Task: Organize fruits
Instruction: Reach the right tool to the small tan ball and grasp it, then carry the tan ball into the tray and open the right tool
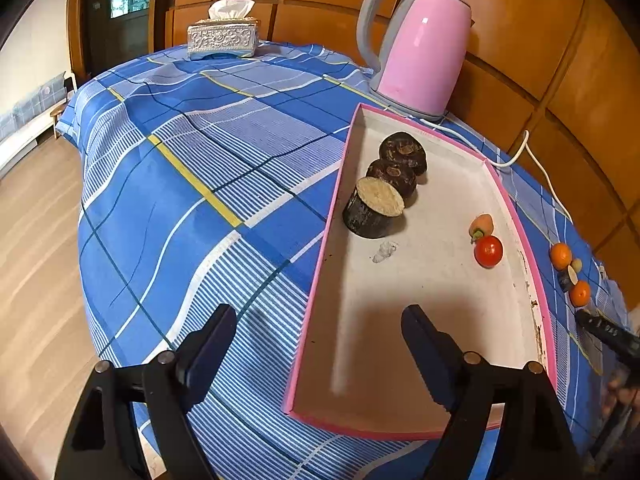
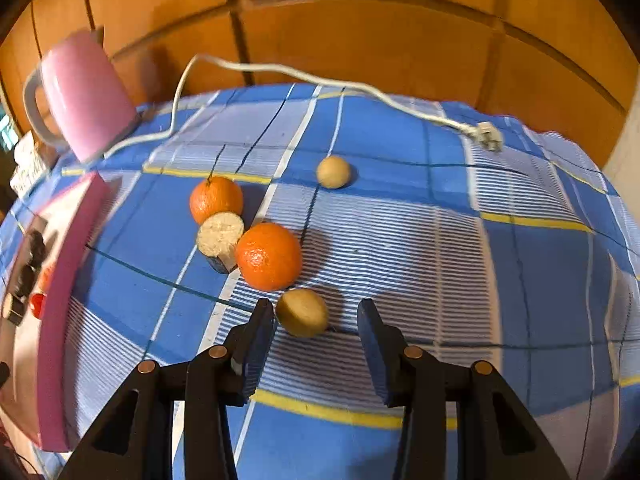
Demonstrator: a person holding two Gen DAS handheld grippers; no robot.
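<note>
Blue, white and yellow plaid on the tablecloth [image 1: 192, 152]. Pink with grey handle on the kettle [image 1: 420, 44], upper right. Pink rim, white floor on the tray [image 1: 320, 268]. Bright orange on two tangerines [image 2: 268, 256], centre of right view.

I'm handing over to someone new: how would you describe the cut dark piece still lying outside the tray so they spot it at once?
Start at the pink-rimmed tray, then look at the blue checked cloth just beyond its long side. Two oranges lie there, far one and near one, with the stubby cut piece wedged between them. Unlike the round fruit, it has a flat pale face and dark skin.
</note>
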